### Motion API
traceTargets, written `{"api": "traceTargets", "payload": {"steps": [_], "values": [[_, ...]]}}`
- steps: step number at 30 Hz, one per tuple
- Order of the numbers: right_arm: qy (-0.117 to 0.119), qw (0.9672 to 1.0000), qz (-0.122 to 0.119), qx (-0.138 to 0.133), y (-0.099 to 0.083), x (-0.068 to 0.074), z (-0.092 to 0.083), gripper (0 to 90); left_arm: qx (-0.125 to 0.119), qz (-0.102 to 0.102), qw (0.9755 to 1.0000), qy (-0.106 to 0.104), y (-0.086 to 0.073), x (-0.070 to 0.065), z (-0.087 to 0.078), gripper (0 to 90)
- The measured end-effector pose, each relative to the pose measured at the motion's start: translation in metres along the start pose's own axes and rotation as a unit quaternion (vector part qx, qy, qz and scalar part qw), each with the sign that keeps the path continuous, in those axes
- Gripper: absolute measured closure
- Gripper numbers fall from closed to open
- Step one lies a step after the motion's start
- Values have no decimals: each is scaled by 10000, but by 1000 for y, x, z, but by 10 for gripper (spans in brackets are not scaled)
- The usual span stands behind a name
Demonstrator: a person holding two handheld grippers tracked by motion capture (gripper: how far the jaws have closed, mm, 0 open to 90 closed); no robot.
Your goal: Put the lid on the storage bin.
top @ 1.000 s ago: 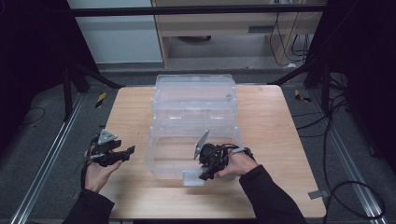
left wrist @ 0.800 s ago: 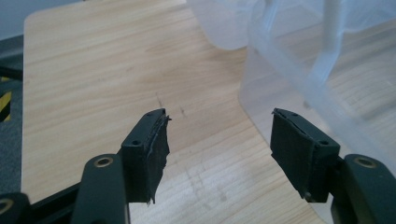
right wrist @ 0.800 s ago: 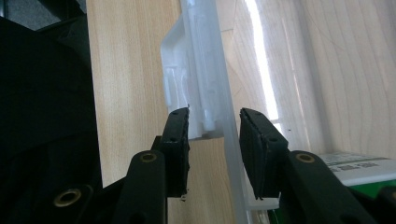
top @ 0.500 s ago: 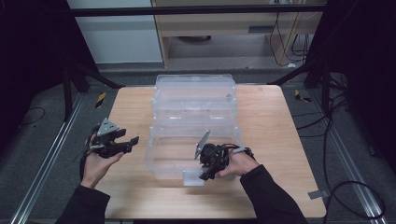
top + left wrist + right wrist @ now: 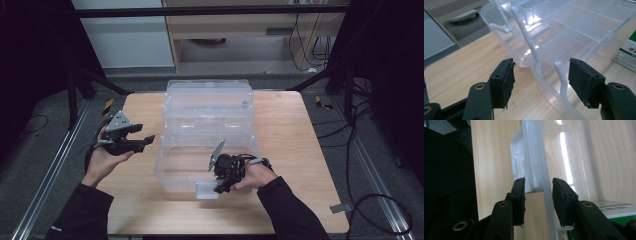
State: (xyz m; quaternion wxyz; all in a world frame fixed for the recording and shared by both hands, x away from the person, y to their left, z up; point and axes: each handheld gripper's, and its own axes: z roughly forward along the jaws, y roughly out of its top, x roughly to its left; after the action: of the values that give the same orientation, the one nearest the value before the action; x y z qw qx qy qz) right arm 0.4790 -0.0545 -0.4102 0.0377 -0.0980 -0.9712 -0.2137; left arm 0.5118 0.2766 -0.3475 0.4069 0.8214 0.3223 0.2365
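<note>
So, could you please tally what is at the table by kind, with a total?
Clear plastic bins: 3, lined up from near to far.
Hand-held grippers: 2, left gripper and right gripper.
Green-and-white boxes: 1, seen through the near bin's wall.
Wooden tables: 1.
Total: 7.

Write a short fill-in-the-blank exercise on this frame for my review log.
1. The clear plastic storage box sits on a light ____ table.
2. The right gripper straddles the box's near wall beside its white ____.
3. The left gripper, by the box's left side, has its jaws ____.

Answers: wooden; latch; open
</note>
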Motion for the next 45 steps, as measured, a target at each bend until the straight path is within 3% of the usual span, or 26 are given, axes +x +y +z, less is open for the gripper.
{"api": "traceTargets", "payload": {"steps": [11,14,16,17,20,22,29,35,39,43,45], "values": [[-2,10000,-8,-4,0,0,0,635,9,483,9986,-222,30,4,-3,361],[-7,10000,-28,-4,0,0,0,635,-28,762,9967,-276,38,7,-3,361],[-7,10000,-32,-5,0,0,0,635,-15,743,9968,-300,41,6,-3,361],[-5,10000,-35,-6,0,0,0,635,52,867,9958,-304,44,7,-3,361],[1,10000,-45,-2,0,0,0,635,24,908,9952,-377,48,7,-2,366],[4,10000,-45,-3,0,0,0,635,79,1117,9928,-432,54,8,-2,367],[14,10000,-11,8,0,0,0,635,175,1430,9881,-530,69,6,2,368],[20,10000,-59,10,0,0,0,635,262,1569,9849,-690,85,1,3,380],[17,10000,-89,5,0,0,0,635,368,1820,9796,-769,95,0,8,387],[19,10000,-84,22,0,-1,0,635,362,1882,9777,-860,99,-1,12,406],[22,9999,-108,10,0,-1,0,635,472,2049,9736,-891,103,-3,20,416]]}}
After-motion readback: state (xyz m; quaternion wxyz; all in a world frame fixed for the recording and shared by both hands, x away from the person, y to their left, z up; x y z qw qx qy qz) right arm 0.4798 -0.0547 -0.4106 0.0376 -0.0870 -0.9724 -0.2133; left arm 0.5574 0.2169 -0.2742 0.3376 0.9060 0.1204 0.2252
